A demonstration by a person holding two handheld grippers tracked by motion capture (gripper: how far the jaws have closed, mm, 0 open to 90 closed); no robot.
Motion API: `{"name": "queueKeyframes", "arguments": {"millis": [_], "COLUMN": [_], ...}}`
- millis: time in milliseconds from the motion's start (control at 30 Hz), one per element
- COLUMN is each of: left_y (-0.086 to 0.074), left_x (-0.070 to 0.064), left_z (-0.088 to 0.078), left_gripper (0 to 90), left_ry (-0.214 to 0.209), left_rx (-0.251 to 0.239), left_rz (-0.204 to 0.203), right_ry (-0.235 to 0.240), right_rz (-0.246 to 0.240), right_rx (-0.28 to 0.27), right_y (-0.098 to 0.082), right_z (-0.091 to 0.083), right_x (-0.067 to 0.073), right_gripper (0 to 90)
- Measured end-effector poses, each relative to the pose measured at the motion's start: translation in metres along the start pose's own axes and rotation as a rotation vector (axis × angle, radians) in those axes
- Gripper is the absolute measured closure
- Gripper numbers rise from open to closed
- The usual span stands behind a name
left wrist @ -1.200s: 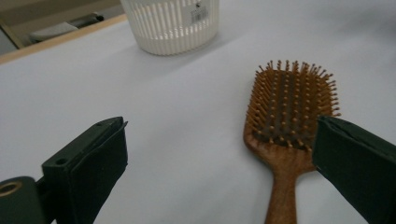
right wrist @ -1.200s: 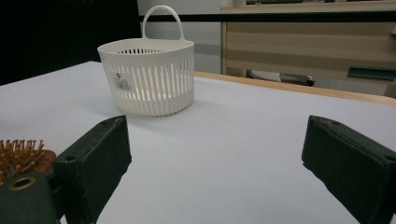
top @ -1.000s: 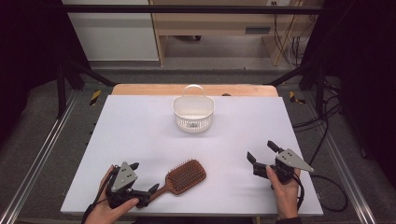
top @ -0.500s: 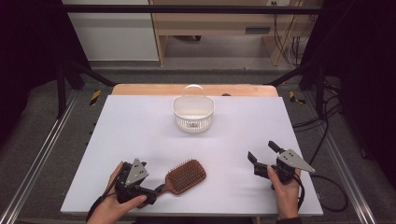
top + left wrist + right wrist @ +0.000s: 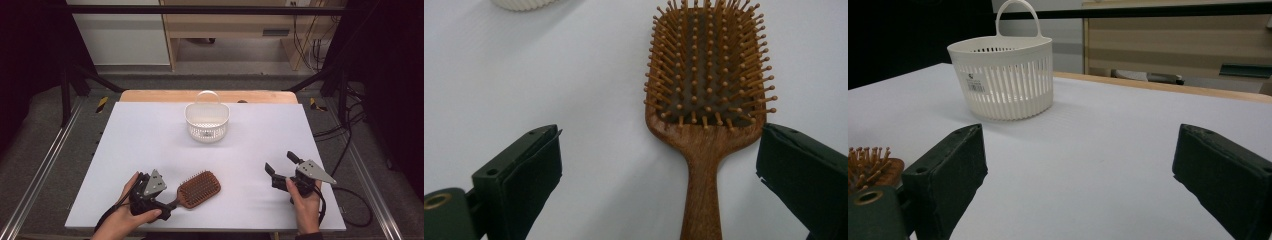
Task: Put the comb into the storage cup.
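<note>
hairbrush (image 5: 704, 100) flat on desk (image 5: 150, 135), handle btwn wide-open left claw (image 5: 659, 165) jaws, untouched; right claw (image 5: 1078, 175) open too.

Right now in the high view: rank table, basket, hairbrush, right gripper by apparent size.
1. Table, by far the largest.
2. Basket.
3. Hairbrush and right gripper look about alike; not ranking them. Both lie nearer the camera than the basket.
</note>
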State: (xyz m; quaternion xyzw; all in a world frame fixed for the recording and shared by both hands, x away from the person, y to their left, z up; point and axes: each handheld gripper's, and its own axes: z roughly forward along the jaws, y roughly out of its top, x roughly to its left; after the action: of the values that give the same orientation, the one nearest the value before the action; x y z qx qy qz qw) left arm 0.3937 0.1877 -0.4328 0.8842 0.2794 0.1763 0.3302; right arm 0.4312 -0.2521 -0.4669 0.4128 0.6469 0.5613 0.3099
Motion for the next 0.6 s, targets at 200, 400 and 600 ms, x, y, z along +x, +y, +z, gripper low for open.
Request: {"name": "queueKeyframes", "arguments": {"millis": [200,400,600], "left_y": [-0.003,-0.005,-0.005], "left_x": [-0.001,-0.003,-0.006], "left_z": [0.002,0.007,0.012], "left_gripper": [4.0,4.3,5.0], "left_ry": [-0.03,-0.046,-0.044], "left_rx": [0.036,0.08,0.082], "left_rz": [-0.002,0.003,0.006], "right_ry": [0.003,0.006,0.006], "right_rz": [-0.001,0.001,0.005], "right_rx": [-0.002,0.003,0.005], "right_y": [0.0,0.0,0.0], "right_z": [0.0,0.0,0.0], "right_x": [0.0,0.0,0.0], "right_gripper": [7.2,7.3,7.3]}}
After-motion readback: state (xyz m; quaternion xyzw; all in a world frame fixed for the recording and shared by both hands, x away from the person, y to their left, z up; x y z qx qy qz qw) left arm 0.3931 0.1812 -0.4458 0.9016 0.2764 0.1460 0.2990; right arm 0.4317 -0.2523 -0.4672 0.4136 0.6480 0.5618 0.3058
